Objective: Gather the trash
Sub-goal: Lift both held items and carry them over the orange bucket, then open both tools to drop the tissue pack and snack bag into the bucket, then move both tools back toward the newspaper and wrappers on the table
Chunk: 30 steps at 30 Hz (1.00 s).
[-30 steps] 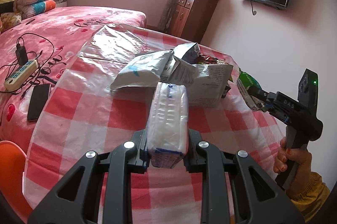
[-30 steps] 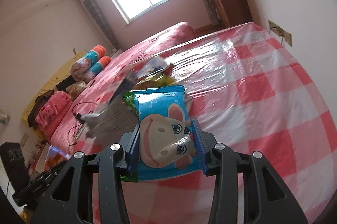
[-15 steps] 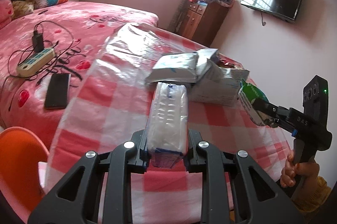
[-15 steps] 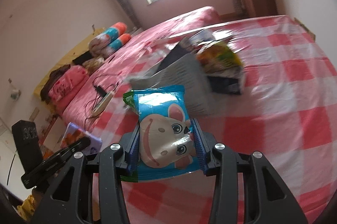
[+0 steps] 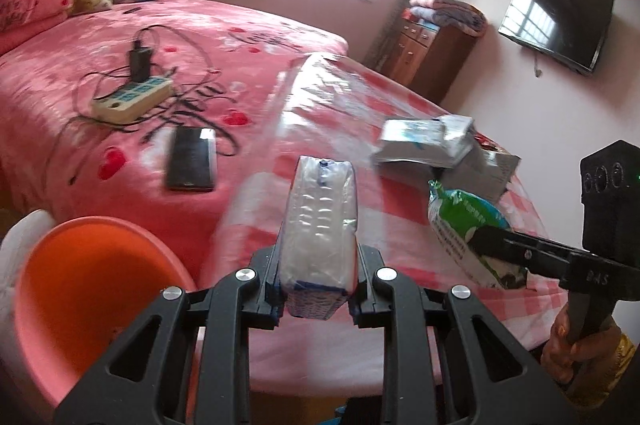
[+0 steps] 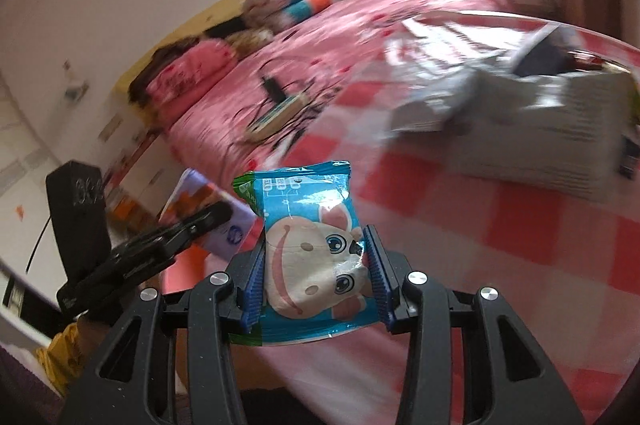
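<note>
The left tongs (image 5: 317, 299) are clamped on a clear packet (image 5: 320, 225) with blue print, which stands up out of the jaws and is held over the near left edge of the desk (image 5: 400, 337). The right tongs (image 6: 316, 283) are clamped on a blue snack bag (image 6: 310, 257) with a cartoon animal face, held over the near edge too. In the left wrist view the bag shows its white and green back, to the right of the packet. An orange bin (image 5: 92, 301) sits low on the near left, beside the bed (image 5: 120, 65). Farther back on the checked cloth lies a heap of wrappers (image 5: 444, 153), silver packs on a grey box. On the bed rest a phone (image 5: 192, 157) and a power strip (image 5: 132, 99) with a charger plugged in.
</note>
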Each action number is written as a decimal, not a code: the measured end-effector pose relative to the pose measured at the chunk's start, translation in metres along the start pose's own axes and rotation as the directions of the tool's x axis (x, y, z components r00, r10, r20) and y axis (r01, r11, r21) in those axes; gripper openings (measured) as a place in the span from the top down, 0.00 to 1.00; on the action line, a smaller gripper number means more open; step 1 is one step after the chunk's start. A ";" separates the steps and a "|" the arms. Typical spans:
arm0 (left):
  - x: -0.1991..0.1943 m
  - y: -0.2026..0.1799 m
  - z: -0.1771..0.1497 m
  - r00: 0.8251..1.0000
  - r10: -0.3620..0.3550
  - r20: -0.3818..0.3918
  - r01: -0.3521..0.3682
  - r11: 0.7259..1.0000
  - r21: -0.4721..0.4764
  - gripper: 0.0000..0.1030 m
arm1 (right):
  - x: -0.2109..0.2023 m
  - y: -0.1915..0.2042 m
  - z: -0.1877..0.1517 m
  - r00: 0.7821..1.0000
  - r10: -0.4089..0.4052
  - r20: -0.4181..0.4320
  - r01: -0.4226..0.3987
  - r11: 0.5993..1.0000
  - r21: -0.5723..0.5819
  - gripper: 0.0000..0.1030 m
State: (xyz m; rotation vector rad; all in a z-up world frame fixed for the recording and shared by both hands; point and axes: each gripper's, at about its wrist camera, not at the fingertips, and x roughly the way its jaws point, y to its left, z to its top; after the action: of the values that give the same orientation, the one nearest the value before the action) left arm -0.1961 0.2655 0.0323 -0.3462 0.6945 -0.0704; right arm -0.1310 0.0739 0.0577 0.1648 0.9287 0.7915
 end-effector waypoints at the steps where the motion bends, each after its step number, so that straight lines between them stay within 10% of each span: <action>1: -0.004 0.010 -0.001 1.000 0.021 0.002 -0.021 1.000 -0.014 0.75 | 0.007 0.007 0.002 1.000 0.012 -0.015 -0.013 1.000 -0.015 0.56; 17: -0.032 0.123 -0.028 0.966 0.258 -0.029 -0.259 0.947 -0.190 0.75 | 0.107 0.125 0.013 0.966 0.164 -0.198 -0.207 0.954 -0.217 0.53; 20: -0.028 0.139 -0.034 0.953 0.296 -0.067 -0.303 0.929 -0.214 0.72 | 0.123 0.132 0.015 0.956 0.186 -0.226 -0.232 0.953 -0.198 0.40; 23: -0.027 0.151 -0.039 0.939 0.330 -0.098 -0.344 0.908 -0.238 0.50 | 0.118 0.127 0.019 0.957 0.218 -0.193 -0.249 0.956 -0.156 0.25; 30: -0.031 0.153 -0.036 0.924 0.373 -0.083 -0.382 0.893 -0.238 0.38 | 0.087 0.097 0.023 0.984 0.157 -0.087 -0.166 0.980 -0.112 0.13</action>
State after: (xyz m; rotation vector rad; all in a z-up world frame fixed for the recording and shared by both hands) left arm -0.2504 0.4049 -0.0262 -0.4465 0.7980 0.3866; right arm -0.1354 0.2059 0.0580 0.1072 0.9468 1.0071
